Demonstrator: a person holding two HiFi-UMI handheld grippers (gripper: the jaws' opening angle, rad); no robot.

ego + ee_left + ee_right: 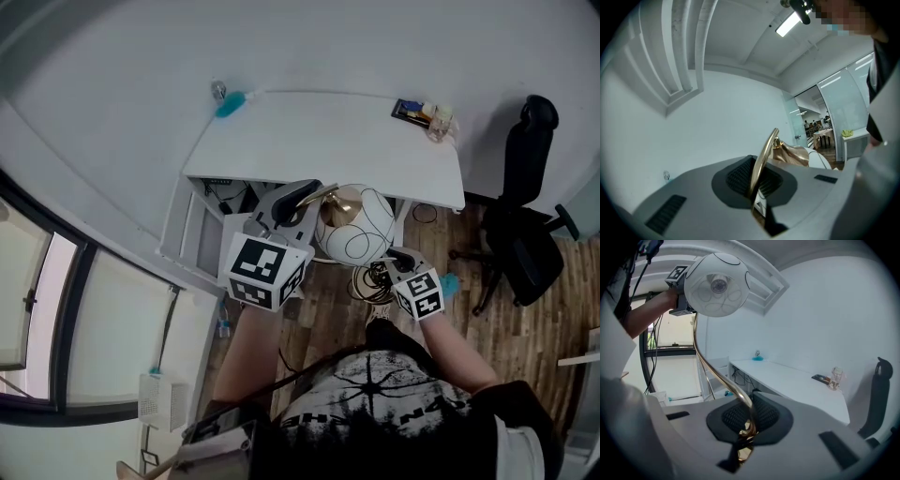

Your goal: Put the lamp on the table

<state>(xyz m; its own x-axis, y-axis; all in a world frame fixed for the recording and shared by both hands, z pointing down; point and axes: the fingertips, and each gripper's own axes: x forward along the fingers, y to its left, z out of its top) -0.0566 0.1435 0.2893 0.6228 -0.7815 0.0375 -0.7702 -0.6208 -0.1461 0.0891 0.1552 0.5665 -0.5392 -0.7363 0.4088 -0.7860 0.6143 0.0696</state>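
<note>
While I hold the lamp (354,225) up in the air, it has not reached the bench (328,141) yet. It hangs just in front of the near edge of the bench, over the wooden floor (525,328).

My left gripper (757,180) is up by the white ball shade (717,284). Its fingers (736,178) are squeezed tight on the thin gold stem (712,369). My right gripper (747,420) is lower down the same stem, and its fingers (731,418) pinch it tight too. So both of my hands carry the lamp together. The stem bends between them, and the lamp is leaning, not standing straight.

I think I am in the carrying step. The putting down part comes next.

For that I need to lift the lamp over the bench edge and turn it so its foot points down. I cannot see the foot well from here, so I should go slowly. The middle of the bench is bare, and that looks like a good spot. A glass (439,122) stands at the far right corner and a teal thing (229,105) at the far left, so I should stay away from both. I should not let go until the lamp stands by itself.
</note>
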